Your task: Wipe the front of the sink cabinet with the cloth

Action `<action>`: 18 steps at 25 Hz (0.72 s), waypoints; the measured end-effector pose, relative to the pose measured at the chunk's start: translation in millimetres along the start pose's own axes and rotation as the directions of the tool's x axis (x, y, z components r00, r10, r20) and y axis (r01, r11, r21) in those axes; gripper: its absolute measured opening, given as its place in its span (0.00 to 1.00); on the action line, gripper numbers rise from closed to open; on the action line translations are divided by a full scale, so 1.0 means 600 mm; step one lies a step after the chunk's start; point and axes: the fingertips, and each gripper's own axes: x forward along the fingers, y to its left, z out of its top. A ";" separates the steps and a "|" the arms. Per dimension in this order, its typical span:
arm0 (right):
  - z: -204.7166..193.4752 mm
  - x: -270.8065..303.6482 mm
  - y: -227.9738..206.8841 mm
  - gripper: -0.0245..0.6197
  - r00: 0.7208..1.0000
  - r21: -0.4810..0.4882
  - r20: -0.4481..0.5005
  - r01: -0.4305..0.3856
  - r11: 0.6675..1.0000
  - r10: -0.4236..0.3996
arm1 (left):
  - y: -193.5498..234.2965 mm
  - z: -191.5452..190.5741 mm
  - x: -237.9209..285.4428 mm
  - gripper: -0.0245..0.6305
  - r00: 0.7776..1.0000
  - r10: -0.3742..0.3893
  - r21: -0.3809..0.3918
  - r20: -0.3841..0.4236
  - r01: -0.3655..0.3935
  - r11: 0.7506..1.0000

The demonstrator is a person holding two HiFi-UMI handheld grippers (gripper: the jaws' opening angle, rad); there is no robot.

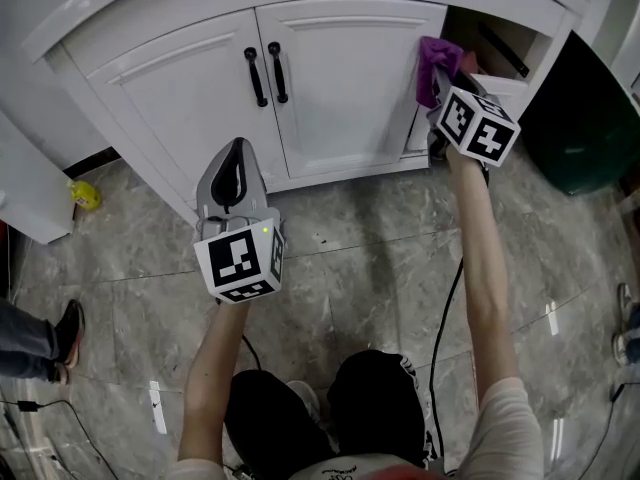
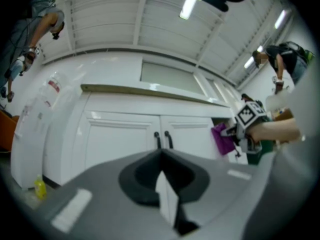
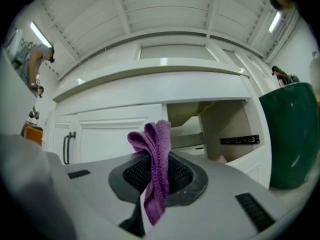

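Note:
The white sink cabinet point(image 1: 340, 78) has two panelled doors with black handles point(image 1: 266, 73). My right gripper point(image 1: 436, 80) is shut on a purple cloth point(image 1: 438, 60), which it holds against the right edge of the right-hand door. In the right gripper view the purple cloth point(image 3: 155, 169) sticks up from between the closed jaws. My left gripper point(image 1: 232, 168) hangs shut and empty over the floor, a little in front of the left door. From the left gripper view, the cloth point(image 2: 221, 138) and right gripper point(image 2: 239, 131) appear at the right.
Right of the doors an open compartment point(image 3: 215, 129) shows a black drawer rail. A dark green bin point(image 1: 580, 118) stands at the far right. A small yellow object point(image 1: 86, 196) lies on the grey marble floor point(image 1: 360, 258) at left. A bystander's shoe point(image 1: 68, 330) is at far left.

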 end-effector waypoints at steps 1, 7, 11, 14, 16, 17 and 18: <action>0.003 -0.008 0.021 0.12 0.999 0.028 0.016 -0.039 0.999 0.038 | 0.000 -0.001 -0.003 0.04 1.000 0.002 -0.001 0.001 -0.002 1.000; -0.026 -0.040 0.212 0.12 0.945 0.116 0.061 -0.325 0.938 0.320 | -0.010 -0.001 -0.008 0.04 1.000 -0.004 -0.005 0.021 0.004 1.000; -0.078 -0.046 0.312 0.12 0.903 0.123 0.051 -0.430 0.894 0.427 | -0.016 -0.006 -0.010 0.05 1.000 -0.011 -0.012 0.021 0.011 1.000; -0.118 -0.035 0.370 0.12 0.881 0.127 0.032 -0.472 0.872 0.472 | -0.009 -0.007 -0.007 0.04 1.000 0.000 -0.038 0.022 0.001 0.999; -0.147 -0.023 0.401 0.12 0.875 0.118 0.006 -0.481 0.869 0.484 | -0.004 -0.007 -0.005 0.04 1.000 0.008 -0.054 0.021 -0.006 0.999; -0.160 -0.017 0.415 0.12 0.875 0.105 -0.010 -0.480 0.871 0.484 | -0.003 -0.006 -0.005 0.04 1.000 0.008 -0.058 0.021 -0.007 0.998; -0.171 -0.010 0.426 0.12 0.875 0.088 -0.026 -0.479 0.873 0.483 | -0.003 -0.005 -0.005 0.04 1.000 0.007 -0.059 0.022 -0.006 0.998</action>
